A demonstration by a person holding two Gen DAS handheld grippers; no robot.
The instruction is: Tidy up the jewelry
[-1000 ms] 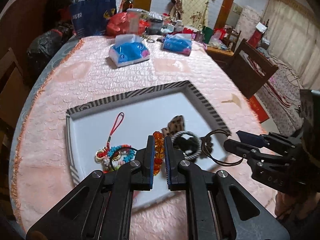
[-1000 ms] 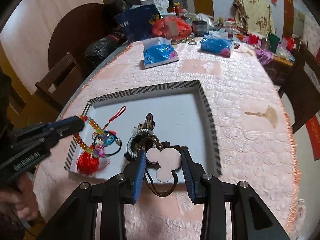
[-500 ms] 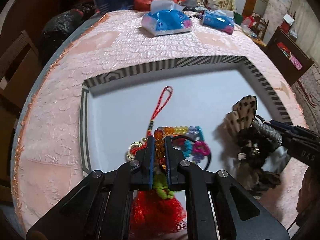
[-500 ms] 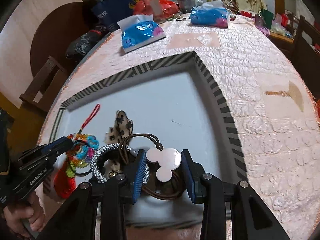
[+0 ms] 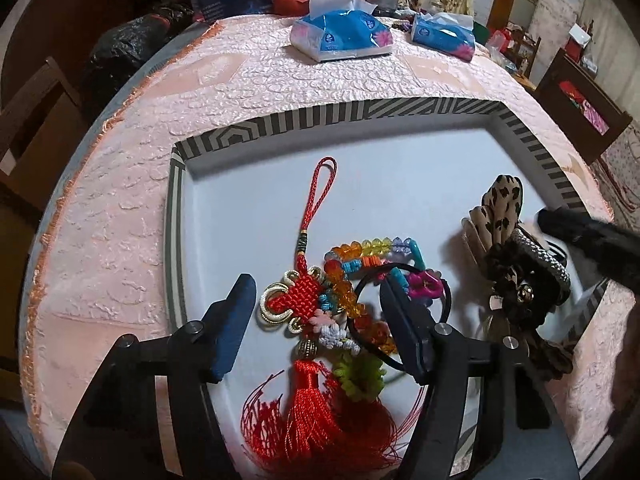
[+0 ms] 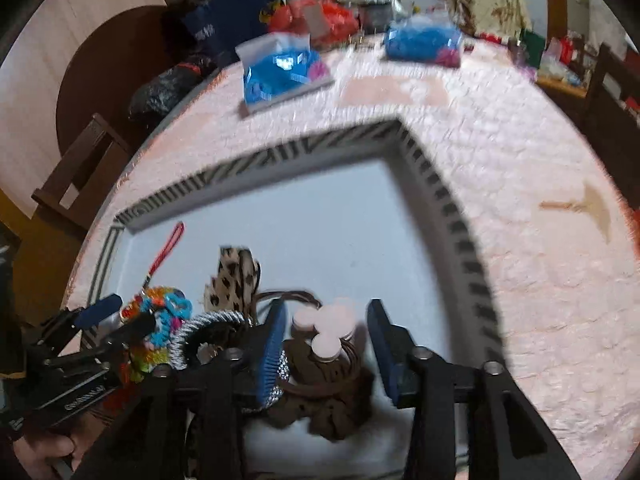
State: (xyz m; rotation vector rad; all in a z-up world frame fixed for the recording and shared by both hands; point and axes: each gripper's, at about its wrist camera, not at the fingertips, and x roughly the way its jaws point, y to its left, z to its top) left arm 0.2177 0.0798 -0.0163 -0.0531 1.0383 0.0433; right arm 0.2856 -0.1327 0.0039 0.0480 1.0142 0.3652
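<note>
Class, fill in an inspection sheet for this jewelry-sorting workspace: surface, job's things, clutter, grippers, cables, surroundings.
Surface: pink textured tablecloth on a round table; striped-rim tray with a pale floor lies on it.
Job's things: red knot tassel, multicoloured bead bracelet, leopard-print hair tie, silver-grey cord band, hair tie with pink discs, all in the tray.
Clutter: two blue tissue packs at the table's far side; bags behind.
Grippers: left gripper opening over the tassel, pads clear; right gripper opening, discs between its jaws.
Cables: nothing seen.
Surroundings: wooden chairs, cluttered room.
</note>
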